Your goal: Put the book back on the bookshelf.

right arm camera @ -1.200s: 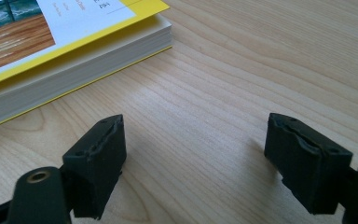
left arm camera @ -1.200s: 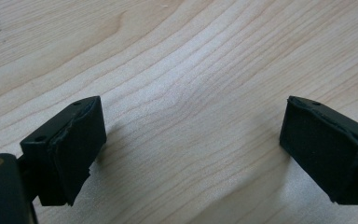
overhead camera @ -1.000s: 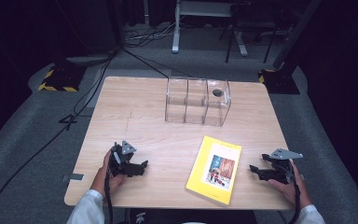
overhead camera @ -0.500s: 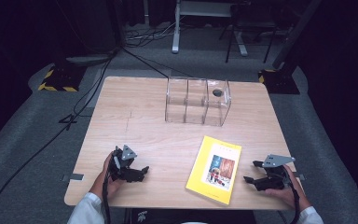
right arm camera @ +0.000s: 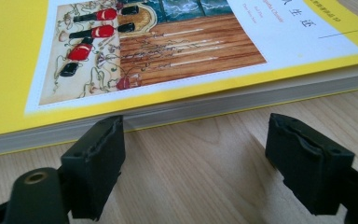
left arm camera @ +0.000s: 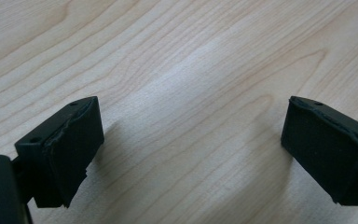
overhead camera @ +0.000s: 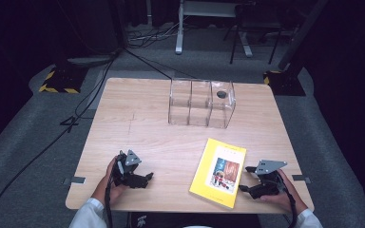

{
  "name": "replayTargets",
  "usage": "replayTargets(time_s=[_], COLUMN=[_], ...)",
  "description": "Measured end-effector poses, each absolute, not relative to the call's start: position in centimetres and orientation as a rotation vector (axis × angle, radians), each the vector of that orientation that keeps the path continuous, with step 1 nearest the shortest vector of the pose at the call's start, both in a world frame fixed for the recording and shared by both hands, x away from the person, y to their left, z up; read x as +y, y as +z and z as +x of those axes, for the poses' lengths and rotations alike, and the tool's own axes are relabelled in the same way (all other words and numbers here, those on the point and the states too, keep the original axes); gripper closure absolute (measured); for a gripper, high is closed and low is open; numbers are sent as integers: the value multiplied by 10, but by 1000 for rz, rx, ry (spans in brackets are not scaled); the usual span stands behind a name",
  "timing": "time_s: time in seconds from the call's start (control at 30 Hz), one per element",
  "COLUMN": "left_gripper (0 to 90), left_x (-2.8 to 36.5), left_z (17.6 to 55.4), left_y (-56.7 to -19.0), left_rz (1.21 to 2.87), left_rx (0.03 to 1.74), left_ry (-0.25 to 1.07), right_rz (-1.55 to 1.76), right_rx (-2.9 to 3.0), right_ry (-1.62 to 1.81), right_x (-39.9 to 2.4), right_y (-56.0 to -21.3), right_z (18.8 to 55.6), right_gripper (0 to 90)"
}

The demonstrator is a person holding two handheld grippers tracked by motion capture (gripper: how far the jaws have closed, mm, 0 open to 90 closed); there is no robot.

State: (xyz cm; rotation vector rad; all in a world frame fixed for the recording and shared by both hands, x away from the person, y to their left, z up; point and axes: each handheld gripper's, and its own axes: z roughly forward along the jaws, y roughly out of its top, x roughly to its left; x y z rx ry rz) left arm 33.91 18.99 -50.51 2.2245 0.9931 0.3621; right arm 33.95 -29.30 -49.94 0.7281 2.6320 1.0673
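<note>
A yellow book with a picture on its cover lies flat near the table's front right. My right gripper lies low just right of it, pointing at its edge. In the right gripper view the book stands close ahead, its page edge facing the open jaws of my right gripper, with bare wood between them. My left gripper rests at the front left, pointing right. Its jaws are open over bare wood in the left gripper view.
A clear plastic box with three compartments stands at the back middle of the wooden table. A small dark round thing sits in its right compartment. Cables and stand legs lie on the floor behind the table.
My right gripper has moved left and nearer the table's front edge, closing in on the book's right edge. The left gripper has stayed put.
</note>
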Motion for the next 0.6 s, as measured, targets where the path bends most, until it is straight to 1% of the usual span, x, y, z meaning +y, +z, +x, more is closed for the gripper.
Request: replayTargets(time_s=[0.13, 0.2, 0.27, 0.6], left_gripper=[68, 56, 24, 11], left_x=[187, 185, 183, 175], left_z=[338, 339, 339, 336], left_y=[-505, -506, -506, -506], left_rz=[2237, 2232, 2239, 2251], left_rx=[954, 962, 964, 942], left_ry=[356, 347, 344, 330], right_rz=[727, 730, 718, 684], right_rx=[2631, 2628, 2638, 2662], right_ry=[1074, 1077, 1069, 1070], right_x=[-292, -289, -283, -264], right_y=[-500, -501, -500, -501], right_z=[341, 341, 344, 356], right_gripper=[178, 167, 153, 113])
